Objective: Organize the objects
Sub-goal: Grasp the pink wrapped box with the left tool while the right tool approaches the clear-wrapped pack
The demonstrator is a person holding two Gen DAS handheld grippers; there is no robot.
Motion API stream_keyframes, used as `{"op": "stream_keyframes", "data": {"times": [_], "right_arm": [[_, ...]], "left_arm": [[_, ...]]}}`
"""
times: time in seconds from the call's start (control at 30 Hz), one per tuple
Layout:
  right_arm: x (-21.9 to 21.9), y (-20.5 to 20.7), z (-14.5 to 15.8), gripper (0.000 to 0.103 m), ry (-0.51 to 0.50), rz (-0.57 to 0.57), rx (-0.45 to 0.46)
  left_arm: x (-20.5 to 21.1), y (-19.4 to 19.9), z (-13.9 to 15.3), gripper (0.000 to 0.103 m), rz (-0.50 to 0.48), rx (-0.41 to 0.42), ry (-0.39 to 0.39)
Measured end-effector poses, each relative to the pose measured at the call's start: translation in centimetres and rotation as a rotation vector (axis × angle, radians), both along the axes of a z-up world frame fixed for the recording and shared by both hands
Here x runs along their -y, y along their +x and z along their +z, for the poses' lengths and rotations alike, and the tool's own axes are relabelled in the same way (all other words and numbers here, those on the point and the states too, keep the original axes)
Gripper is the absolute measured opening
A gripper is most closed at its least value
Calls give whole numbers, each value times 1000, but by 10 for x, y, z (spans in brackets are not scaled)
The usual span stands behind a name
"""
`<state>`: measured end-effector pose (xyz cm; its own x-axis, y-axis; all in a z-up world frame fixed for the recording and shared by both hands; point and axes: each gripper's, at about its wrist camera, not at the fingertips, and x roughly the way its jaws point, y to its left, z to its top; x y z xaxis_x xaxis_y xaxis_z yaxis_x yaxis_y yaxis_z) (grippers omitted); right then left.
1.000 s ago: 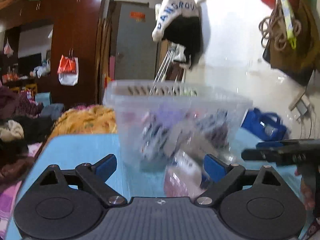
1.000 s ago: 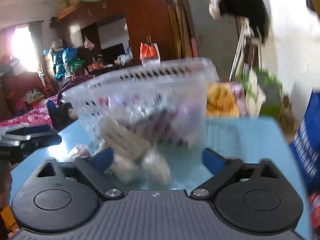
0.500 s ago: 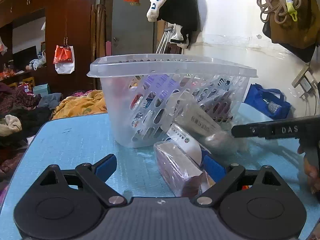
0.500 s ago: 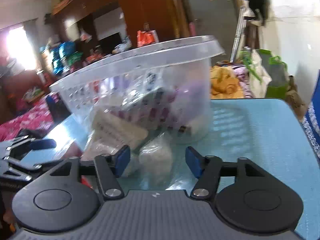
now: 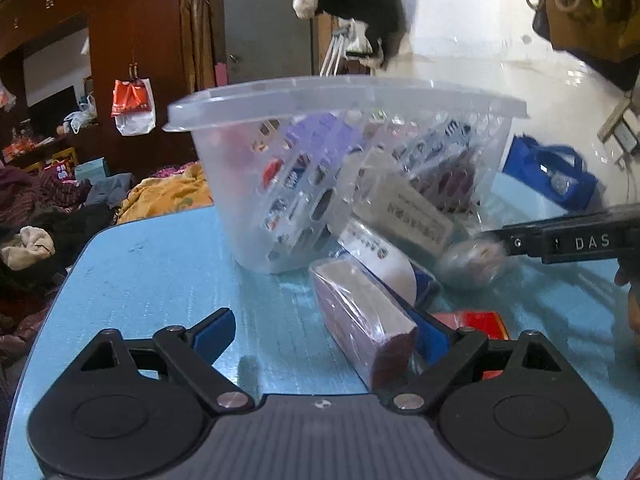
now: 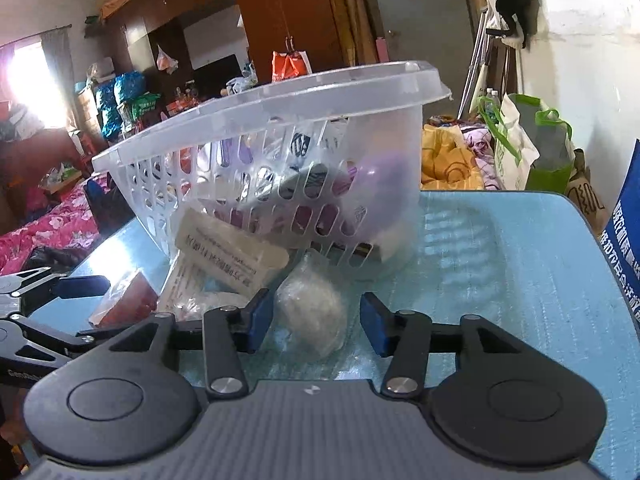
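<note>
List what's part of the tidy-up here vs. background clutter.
Job: clear basket; wrapped maroon box; white packet; clear-bagged lump, right claw closing around it; left claw open.

Clutter: green tote; blue bag; yellow cloth.

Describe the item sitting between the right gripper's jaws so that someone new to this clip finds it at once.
On the blue table, find the clear plastic basket tipped over, with packets spilling out. Just in front of its mouth lies a small whitish lump in clear wrap, between the closing jaws of the right gripper. Unlike the flat printed packets and the boxy red-brown pack beside it, it is rounded and unlabelled.
</note>
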<state>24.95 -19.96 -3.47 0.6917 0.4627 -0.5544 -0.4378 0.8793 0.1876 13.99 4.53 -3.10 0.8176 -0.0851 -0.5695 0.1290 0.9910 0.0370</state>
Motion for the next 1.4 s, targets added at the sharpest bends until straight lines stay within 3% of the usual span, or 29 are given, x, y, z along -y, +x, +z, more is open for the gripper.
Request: {"op": "stream_keyframes", "data": {"times": [0.07,0.2,0.43,0.53,0.67,0.7,0.77,1.13,1.4], "right_arm": [[-1,3,-2,47,-7,9,-24],[1,1,-1,47,4,10,-11],[4,3,-1,47,23,2,-17],[4,2,-1,47,23,3,-11],[6,-5,3,46,33,-10,39],[6,-8,3,46,33,-12,51],[6,-10,4,46,35,-9,66],[8,-16,8,46,64,-5,110],[5,-28,13,46,50,-15,176]], "left_arm": [[1,-1,-1,93,4,1,10],[-1,1,-2,78,11,-11,-8],[-2,0,0,78,27,-4,-15],[-4,-2,0,72,29,8,-31],[-7,-3,1,40,32,20,-66],[-9,-3,1,38,43,25,-79],[-10,-8,2,38,42,54,-105],[-3,-34,10,37,33,228,-88],[-12,-40,13,37,22,264,-106]]}}
